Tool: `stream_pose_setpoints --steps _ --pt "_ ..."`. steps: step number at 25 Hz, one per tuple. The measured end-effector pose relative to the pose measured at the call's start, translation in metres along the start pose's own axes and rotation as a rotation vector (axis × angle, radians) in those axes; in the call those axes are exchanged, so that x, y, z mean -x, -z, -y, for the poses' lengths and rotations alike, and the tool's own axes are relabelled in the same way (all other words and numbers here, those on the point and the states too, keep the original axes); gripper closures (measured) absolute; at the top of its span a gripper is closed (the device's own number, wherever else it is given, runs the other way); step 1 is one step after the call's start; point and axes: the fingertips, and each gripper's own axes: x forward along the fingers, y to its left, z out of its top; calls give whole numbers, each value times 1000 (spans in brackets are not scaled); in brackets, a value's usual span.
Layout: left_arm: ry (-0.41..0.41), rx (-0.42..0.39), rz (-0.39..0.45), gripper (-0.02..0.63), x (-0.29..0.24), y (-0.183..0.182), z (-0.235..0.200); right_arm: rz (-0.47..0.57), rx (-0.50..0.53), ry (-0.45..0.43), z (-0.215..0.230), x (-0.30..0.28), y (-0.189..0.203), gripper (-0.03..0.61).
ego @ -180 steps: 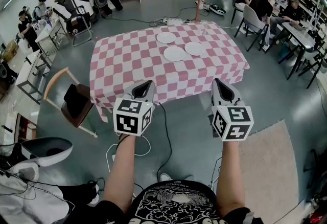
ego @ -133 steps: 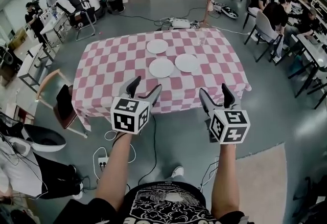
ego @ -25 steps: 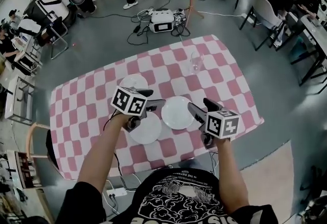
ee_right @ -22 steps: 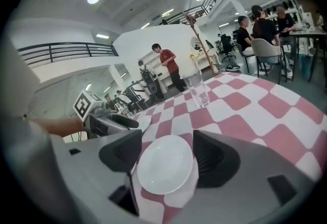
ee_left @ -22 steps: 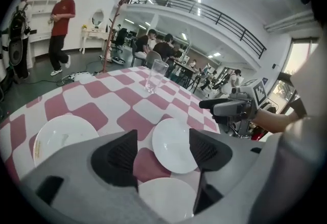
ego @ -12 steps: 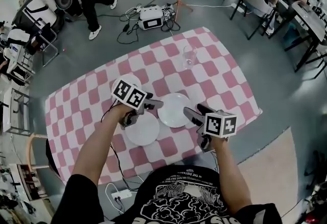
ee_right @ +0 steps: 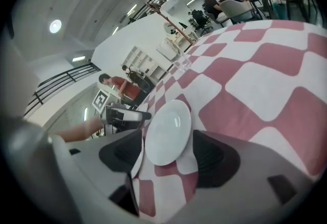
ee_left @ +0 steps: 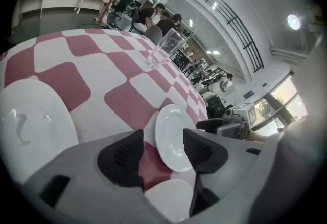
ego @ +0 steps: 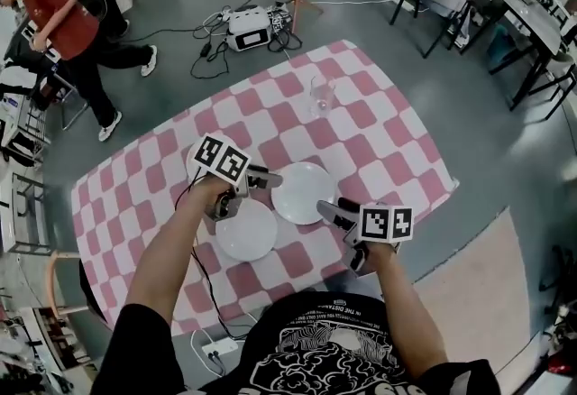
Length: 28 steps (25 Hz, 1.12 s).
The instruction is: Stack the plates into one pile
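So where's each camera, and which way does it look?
Head view: on the head, looking down at the table; both arms show.
Left gripper view: on left gripper, facing the middle plate; closing jaws frame its rim, untouched.
Right gripper view: on right gripper, facing opposite way; open jaws show.
Shared: both gripper views see that plate.

Left gripper (ego: 256, 188) closing, empty; right gripper (ego: 332, 206) jaws apart.

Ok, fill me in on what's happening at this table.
A person holds a gripper in each hand over a checked table. Three white plates lie apart, none stacked yet. Both grippers flank the middle plate: the jaws of the left gripper are closing at its edge without pinching it, and the right gripper is open on the opposite side.
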Motion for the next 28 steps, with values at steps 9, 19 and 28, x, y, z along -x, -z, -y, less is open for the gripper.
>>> stream_pose_setpoints --steps 9,19,28 --pt "50 65 -64 371 -7 6 -2 -6 -143 -40 -1 -8 12 276" --pt "28 35 -106 483 -22 8 1 43 -217 14 6 -12 11 339" --pt "-48 51 -86 566 -19 10 -7 69 -321 108 29 -8 16 546"
